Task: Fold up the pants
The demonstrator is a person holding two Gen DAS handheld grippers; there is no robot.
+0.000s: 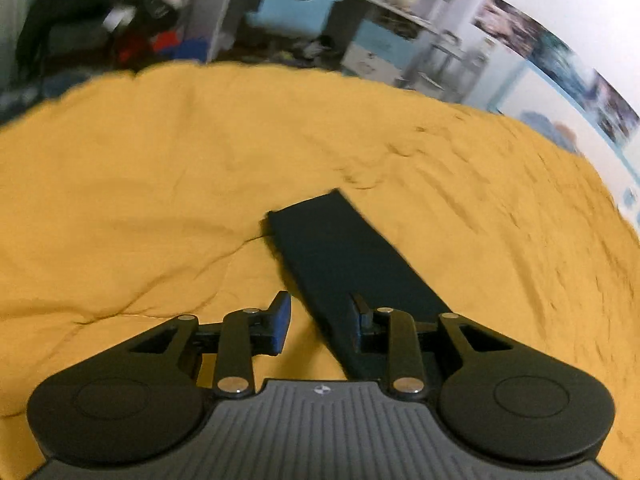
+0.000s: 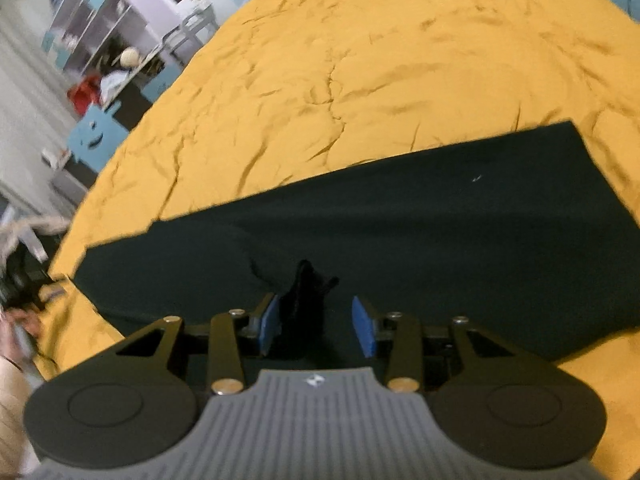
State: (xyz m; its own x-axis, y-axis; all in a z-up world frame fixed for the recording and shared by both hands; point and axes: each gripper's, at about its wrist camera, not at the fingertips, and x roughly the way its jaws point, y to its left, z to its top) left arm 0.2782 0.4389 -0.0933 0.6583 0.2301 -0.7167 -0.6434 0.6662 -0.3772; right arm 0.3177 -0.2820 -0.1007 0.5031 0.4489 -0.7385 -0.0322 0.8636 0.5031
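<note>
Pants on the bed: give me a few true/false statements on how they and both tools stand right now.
1. The pants are dark and lie on a yellow bedspread. True.
2. The left tool clamps the pants. False: its pads stand apart, gripping nothing.
3. In the right wrist view a raised pinch of dark fabric sits between the right tool pads. True.
4. The pants hang off the floor. False: they rest flat on the bed.
5. The bedspread is wrinkled. True.
</note>
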